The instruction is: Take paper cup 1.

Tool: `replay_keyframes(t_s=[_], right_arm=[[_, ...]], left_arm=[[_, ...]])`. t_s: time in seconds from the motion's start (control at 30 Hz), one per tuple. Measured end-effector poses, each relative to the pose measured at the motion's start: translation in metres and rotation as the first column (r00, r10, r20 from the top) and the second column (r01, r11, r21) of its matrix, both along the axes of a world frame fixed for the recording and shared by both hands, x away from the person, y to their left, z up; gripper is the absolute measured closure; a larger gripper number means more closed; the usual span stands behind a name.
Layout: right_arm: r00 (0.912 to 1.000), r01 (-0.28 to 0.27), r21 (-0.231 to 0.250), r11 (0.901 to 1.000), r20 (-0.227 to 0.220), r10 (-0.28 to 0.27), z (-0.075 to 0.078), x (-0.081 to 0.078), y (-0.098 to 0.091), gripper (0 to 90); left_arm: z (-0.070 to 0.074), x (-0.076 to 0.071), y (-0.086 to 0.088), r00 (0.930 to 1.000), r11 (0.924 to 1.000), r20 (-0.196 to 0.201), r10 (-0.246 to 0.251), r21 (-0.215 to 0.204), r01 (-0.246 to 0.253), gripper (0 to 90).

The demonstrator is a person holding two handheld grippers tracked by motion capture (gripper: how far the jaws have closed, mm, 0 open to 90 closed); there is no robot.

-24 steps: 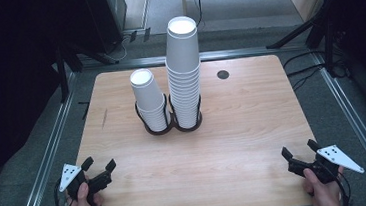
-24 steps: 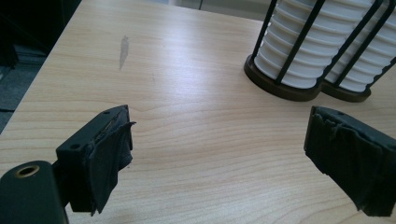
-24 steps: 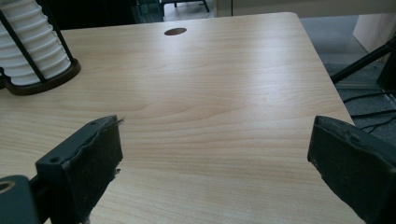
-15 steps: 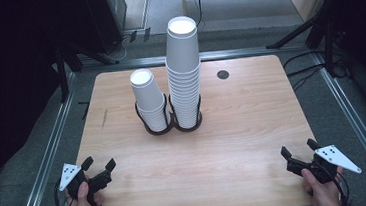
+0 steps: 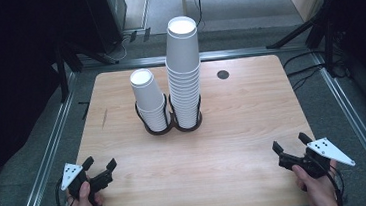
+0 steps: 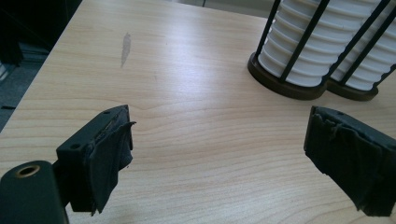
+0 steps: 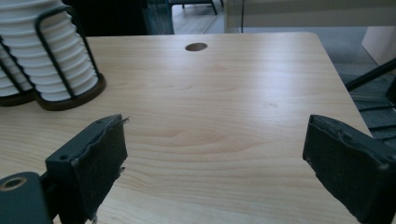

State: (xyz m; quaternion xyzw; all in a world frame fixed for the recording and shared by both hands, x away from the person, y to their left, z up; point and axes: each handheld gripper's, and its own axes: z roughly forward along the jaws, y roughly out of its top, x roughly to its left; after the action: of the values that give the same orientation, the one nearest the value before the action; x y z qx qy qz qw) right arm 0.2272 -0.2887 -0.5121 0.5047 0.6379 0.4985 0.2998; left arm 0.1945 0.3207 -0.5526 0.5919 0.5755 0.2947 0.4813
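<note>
Resting near the front corners of the wooden counter (image 5: 243, 128), the two hand-held grippers sat well apart from each other and from the cups. The left hand-held gripper (image 5: 98, 166) lay at the near left, its jaws spread wide with nothing between them; its own view showed bare wood between the black pads (image 6: 109, 158). The right hand-held gripper (image 5: 291, 144) lay at the near right, likewise gaping and empty, bare wood between its pads (image 7: 100, 163). Toward the middle of the counter stood a black wire cup holder (image 5: 149, 128) with two rings side by side. The short stack of white paper cups (image 5: 149, 98) stood in the left ring, leaning slightly left, and the tall stack of white paper cups (image 5: 184, 68) stood upright in the right ring, just beside it. A small dark round hole (image 5: 223, 74) sat in the counter behind and to the right of the tall stack.
</note>
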Motion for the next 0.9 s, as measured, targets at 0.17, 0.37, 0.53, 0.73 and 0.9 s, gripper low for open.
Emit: replay_keyframes(t_s=[0.17,0.37,0.53,0.73,0.9], right_arm=[[0.9991,-0.034,-0.012,0.9994,0.026,0.034,0.017,0.000,0.014,6.2],[0.9976,-0.059,0.002,0.9982,0.035,0.059,0.029,0.006,0.028,6.2],[0.9968,-0.073,-0.021,0.9971,0.031,0.074,0.035,0.012,0.042,6.5],[0.9967,-0.077,-0.036,0.9964,0.023,0.077,0.040,0.019,0.056,6.5],[0.9949,-0.094,-0.037,0.9949,0.034,0.095,0.049,0.020,0.064,6.5]], left_arm=[[0.002,0.003,-0.004,0.9998,0.9988,-0.013,-0.016,0.046,0.017,7.9],[0.003,0.003,-0.008,0.9997,0.9950,-0.019,-0.015,0.098,0.017,7.8],[0.002,0.006,-0.011,0.9994,0.9933,-0.034,-0.002,0.115,0.006,7.9],[0.003,0.007,-0.014,0.9992,0.9910,-0.038,-0.009,0.133,0.014,7.8],[0.003,0.006,-0.015,0.9992,0.9925,-0.039,-0.001,0.122,0.005,7.8]])
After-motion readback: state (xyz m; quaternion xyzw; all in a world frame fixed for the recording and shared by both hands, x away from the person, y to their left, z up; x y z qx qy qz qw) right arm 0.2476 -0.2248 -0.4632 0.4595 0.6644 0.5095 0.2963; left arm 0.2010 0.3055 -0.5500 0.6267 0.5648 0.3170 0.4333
